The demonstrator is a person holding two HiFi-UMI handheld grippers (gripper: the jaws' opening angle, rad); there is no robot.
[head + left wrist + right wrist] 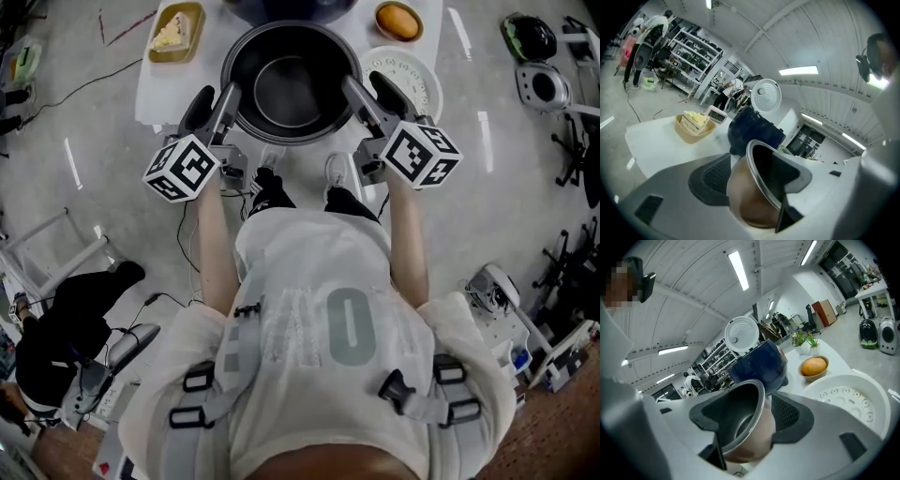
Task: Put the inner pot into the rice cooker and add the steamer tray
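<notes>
The dark metal inner pot (pixel 291 80) hangs level over the front edge of the white table (pixel 155 98), just before the dark blue rice cooker (pixel 291 7). My left gripper (pixel 217 101) is shut on the pot's left rim, one jaw inside the pot and one against its brown outer wall (pixel 740 197). My right gripper (pixel 373 92) is shut on the right rim in the same way, over the pot wall (pixel 757 437). The cooker (pixel 752 129) stands behind with its white lid (pixel 740 336) raised. The white perforated steamer tray (pixel 412 75) lies to the right of the pot.
A yellow dish with cake (pixel 175 33) stands at the table's left, with a small timer (pixel 716 113) beside it. A bowl with an orange fruit (pixel 398 21) sits at the back right. My shoes (pixel 267 183) are under the pot's near edge; cables and gear lie on the floor around.
</notes>
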